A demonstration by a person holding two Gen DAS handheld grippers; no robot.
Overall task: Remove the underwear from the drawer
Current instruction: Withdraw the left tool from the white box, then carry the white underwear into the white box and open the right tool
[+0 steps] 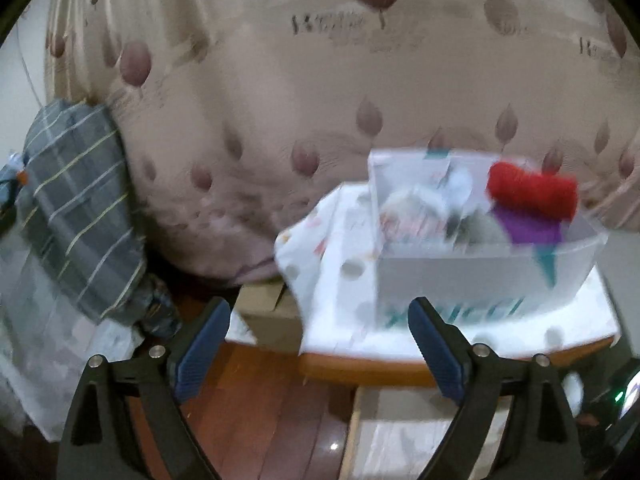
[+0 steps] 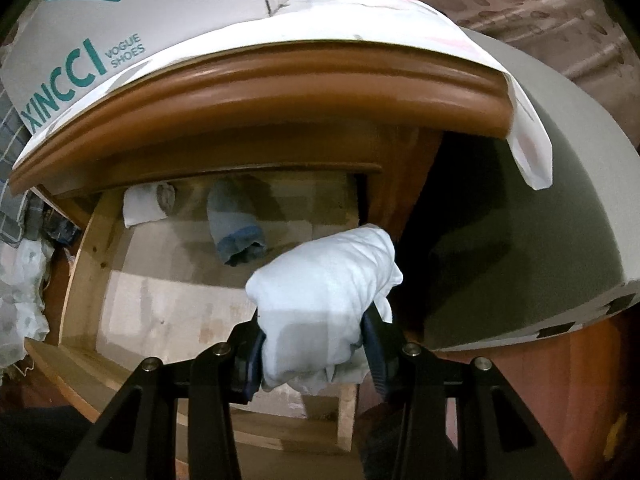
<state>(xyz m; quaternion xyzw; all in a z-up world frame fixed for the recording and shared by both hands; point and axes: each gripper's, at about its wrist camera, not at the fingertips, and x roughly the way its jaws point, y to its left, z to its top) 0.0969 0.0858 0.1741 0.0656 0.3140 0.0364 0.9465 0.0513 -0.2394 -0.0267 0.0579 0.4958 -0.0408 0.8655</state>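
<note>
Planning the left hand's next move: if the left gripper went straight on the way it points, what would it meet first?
Probably the white cloth draping the nightstand's corner, though depth is unclear. The left gripper is open and empty.

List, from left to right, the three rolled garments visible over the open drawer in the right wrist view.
Small white roll → blue-grey roll → white bundle clamped in the right gripper.

Left gripper (image 1: 320,344) jaws spread wide with nothing between the blue pads, aimed at a shallow downward angle; right gripper (image 2: 316,348) pitched steeply down over the open drawer (image 2: 88,264), jaws clamped on a white rolled underwear bundle (image 2: 324,292).
</note>
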